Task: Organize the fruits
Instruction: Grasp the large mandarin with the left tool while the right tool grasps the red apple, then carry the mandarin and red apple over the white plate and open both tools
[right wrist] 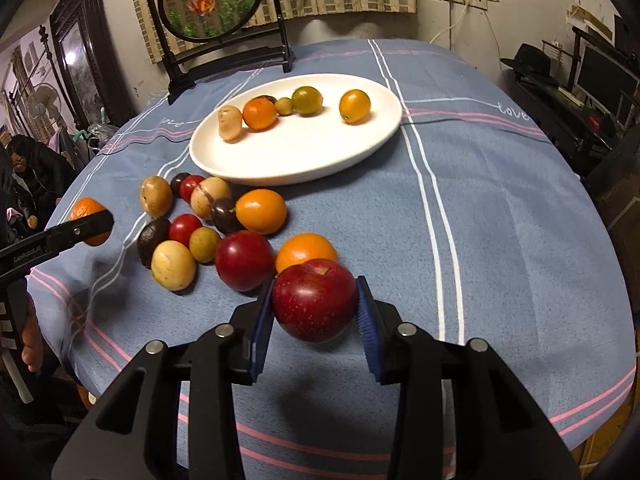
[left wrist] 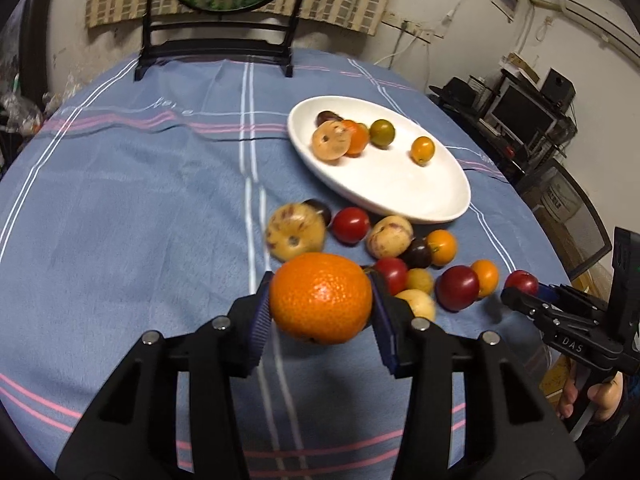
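Note:
My left gripper (left wrist: 320,306) is shut on a large orange (left wrist: 320,298) and holds it above the blue cloth, near side of the fruit pile. My right gripper (right wrist: 316,308) is shut on a red apple (right wrist: 315,299), also lifted, just in front of the pile. The white oval plate (left wrist: 400,196) (right wrist: 288,160) lies beyond the pile and holds several small fruits. The loose pile (left wrist: 400,256) (right wrist: 208,224) of red, orange, yellow and dark fruits lies on the cloth between the grippers and the plate. The right gripper also shows in the left wrist view (left wrist: 520,292), the left gripper in the right wrist view (right wrist: 96,224).
The round table wears a blue striped cloth (right wrist: 480,240). A black-framed round screen on a stand (right wrist: 216,8) sits at the table's far edge behind the plate. Shelves with monitors (left wrist: 520,112) stand to the right, off the table.

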Tool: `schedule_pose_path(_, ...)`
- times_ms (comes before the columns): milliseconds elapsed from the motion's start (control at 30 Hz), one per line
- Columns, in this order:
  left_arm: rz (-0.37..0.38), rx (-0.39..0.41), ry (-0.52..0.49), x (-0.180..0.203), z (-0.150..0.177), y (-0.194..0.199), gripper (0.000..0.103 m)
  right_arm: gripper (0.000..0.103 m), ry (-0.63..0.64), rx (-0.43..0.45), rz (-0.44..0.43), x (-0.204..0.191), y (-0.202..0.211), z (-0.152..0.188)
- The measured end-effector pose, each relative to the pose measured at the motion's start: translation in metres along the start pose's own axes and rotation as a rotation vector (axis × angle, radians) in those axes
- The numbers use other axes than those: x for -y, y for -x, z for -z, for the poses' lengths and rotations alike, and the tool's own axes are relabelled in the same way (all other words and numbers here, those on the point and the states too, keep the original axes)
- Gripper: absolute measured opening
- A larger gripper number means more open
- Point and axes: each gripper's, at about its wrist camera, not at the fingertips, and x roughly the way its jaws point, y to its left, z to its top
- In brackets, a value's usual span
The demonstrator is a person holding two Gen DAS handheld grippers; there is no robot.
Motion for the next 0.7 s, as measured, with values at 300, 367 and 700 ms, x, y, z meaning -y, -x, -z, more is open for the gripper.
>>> schedule_pose_path(300, 0.049, -0.026, -0.091, 0.034, -0.054, -0.023, 0.046, 0.040, 0.017, 0.018, -0.017, -0.003, -0.004, -0.026)
schedule_pose_path(367, 0.046, -0.023, -0.112, 0.043, -0.074, -0.030, 0.046, 0.040, 0.029, 0.030, -0.012, -0.004, -0.008, -0.040)
schedule_pose_path(700, -0.006, -0.052, -0.085, 0.057, -0.181, -0.106, 0.046, 0.040, 0.072, 0.019, -0.015, -0.002, -0.066, -0.142)
